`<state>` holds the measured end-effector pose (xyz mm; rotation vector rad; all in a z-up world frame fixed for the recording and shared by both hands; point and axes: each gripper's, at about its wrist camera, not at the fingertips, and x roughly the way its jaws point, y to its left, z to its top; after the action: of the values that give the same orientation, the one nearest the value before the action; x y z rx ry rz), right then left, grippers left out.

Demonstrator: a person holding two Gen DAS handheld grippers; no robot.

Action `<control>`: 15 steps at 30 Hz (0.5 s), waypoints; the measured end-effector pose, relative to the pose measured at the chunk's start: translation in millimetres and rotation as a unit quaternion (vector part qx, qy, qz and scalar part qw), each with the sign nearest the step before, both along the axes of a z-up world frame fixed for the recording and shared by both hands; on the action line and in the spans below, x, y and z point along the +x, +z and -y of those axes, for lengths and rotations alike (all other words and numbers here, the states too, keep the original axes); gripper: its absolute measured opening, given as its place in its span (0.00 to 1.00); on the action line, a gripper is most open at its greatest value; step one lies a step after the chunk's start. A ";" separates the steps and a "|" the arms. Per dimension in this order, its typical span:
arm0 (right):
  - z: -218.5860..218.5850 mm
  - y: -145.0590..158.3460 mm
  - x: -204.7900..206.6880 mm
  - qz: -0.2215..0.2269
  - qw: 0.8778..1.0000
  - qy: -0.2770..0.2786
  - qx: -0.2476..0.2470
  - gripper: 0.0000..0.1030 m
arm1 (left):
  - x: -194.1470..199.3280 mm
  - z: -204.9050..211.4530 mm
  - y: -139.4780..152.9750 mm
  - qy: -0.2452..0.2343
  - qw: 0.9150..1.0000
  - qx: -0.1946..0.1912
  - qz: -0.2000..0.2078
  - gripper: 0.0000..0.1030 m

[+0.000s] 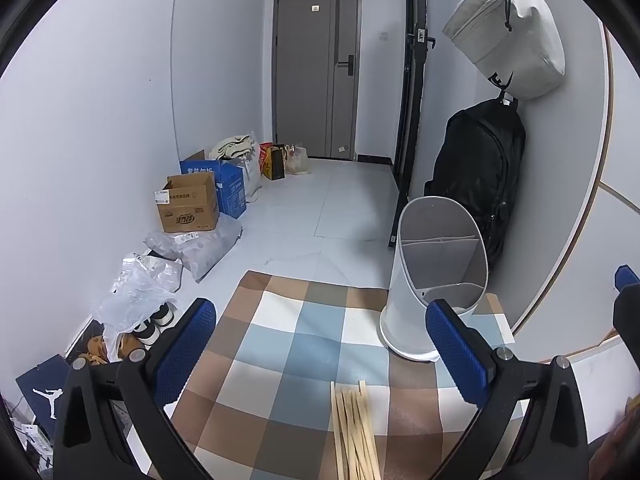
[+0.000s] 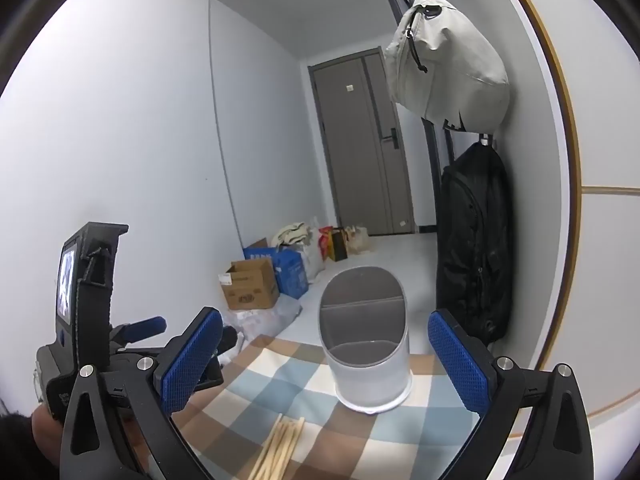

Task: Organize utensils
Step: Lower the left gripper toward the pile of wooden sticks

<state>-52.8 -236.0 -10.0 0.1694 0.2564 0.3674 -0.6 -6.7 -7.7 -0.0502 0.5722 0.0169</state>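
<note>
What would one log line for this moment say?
left gripper: open, empty | right gripper: open, empty | chopsticks: bundled on checkered cloth | utensil holder: upright, empty

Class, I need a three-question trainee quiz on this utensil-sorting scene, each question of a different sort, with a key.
1. True or false: the bundle of wooden chopsticks already stands inside the white divided plastic utensil holder.
2. Multiple choice: the holder rests on A) bare floor tiles, B) the brown, blue and white checked cloth, C) a cardboard box.
3. Fill in: both the left hand-held gripper and the right hand-held gripper are ____ and hold nothing.

Key: 1 false, they lie on the cloth; 2 B; 3 open.
</note>
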 end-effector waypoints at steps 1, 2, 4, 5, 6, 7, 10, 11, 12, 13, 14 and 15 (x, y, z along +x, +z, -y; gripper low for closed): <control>0.0 -0.2 0.2 -0.001 1.000 -0.001 0.000 1.00 | -0.3 0.2 -0.2 0.000 1.000 0.000 0.000 0.99; 0.1 -0.5 0.5 -0.002 1.000 -0.001 0.000 1.00 | -0.2 -0.1 -0.2 0.000 1.000 -0.001 0.000 0.99; 0.1 -1.0 0.9 -0.004 1.000 -0.001 0.000 1.00 | -0.1 0.3 -0.3 -0.001 1.000 -0.001 -0.001 0.99; 0.2 -1.1 1.1 -0.003 1.000 -0.001 -0.001 1.00 | -0.7 0.8 -0.5 0.000 1.000 -0.001 -0.001 0.99; 0.3 -1.1 1.3 -0.003 1.000 -0.003 -0.001 1.00 | -1.0 1.0 -0.5 0.000 1.000 -0.001 -0.001 0.99; 0.3 -1.0 1.3 -0.002 1.000 -0.004 -0.002 1.00 | -1.1 1.2 -0.5 -0.001 1.000 0.000 -0.001 0.99; 3.9 -1.7 0.5 0.007 1.000 -0.005 -0.008 1.00 | -1.1 1.2 -0.2 -0.005 1.000 0.004 0.000 0.99; 5.2 -2.4 1.1 0.005 1.000 -0.003 -0.006 1.00 | -1.2 1.1 -0.5 -0.005 1.000 0.005 0.001 0.99; 5.1 -3.2 0.9 0.003 1.000 -0.001 -0.005 1.00 | -1.3 0.7 -0.8 -0.004 1.000 0.006 0.001 0.99; 4.6 -2.8 1.2 0.002 1.000 0.000 -0.004 1.00 | -1.1 0.5 -1.0 -0.004 1.000 0.005 0.000 0.99; 5.0 -3.2 0.7 0.002 1.000 0.001 -0.003 1.00 | -0.9 0.4 -1.1 -0.005 1.000 0.003 -0.002 0.99; 4.3 -2.8 0.8 0.003 1.000 0.000 -0.004 1.00 | -1.2 0.1 -1.3 -0.004 1.000 0.002 -0.002 0.99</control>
<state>-51.9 -240.2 -12.9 0.1604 0.2525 0.3667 -1.8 -6.8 -9.0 -0.0436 0.5768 0.0102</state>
